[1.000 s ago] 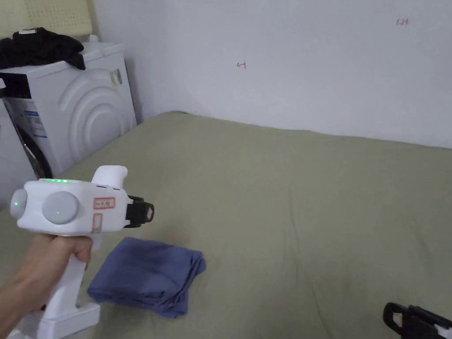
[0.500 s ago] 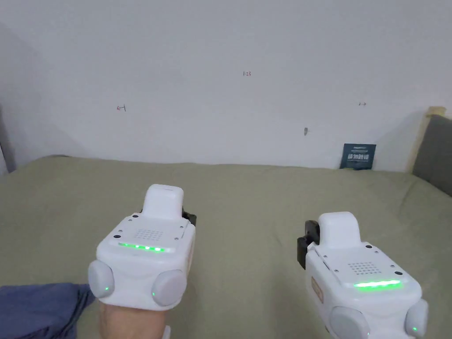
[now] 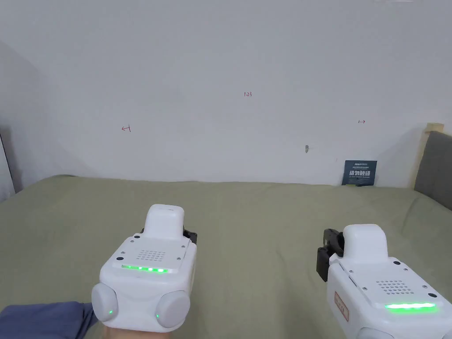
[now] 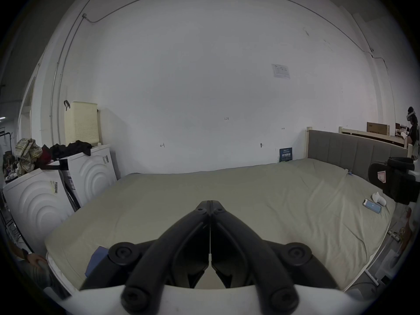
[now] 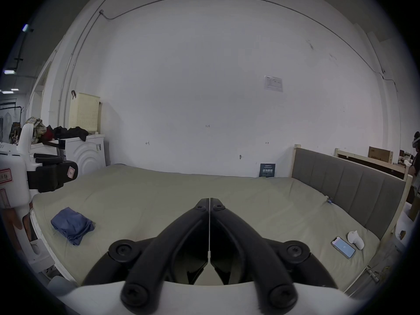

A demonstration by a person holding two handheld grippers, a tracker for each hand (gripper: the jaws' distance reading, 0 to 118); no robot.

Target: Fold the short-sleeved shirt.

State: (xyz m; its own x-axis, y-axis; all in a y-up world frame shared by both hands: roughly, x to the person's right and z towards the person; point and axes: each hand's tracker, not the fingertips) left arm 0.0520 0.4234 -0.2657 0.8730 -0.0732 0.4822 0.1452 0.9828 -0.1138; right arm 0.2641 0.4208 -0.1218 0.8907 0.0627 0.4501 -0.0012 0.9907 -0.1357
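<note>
Folded blue shirt (image 5: 72,225) lies on the bed (image 5: 250,197). Left gripper (image 4: 210,204) and right gripper (image 5: 209,201) hover apart, fingers closed, empty; judged finished, so leave the shirt undisturbed.

All three cameras face the far wall (image 3: 247,66) across the bed (image 3: 256,212), gripper views lower.

A plain white wall (image 3: 229,66) rises behind a bed (image 3: 247,207) under an olive-green sheet, its grey padded headboard (image 5: 354,183) at right; white washing machines (image 4: 91,174) stand left.
</note>
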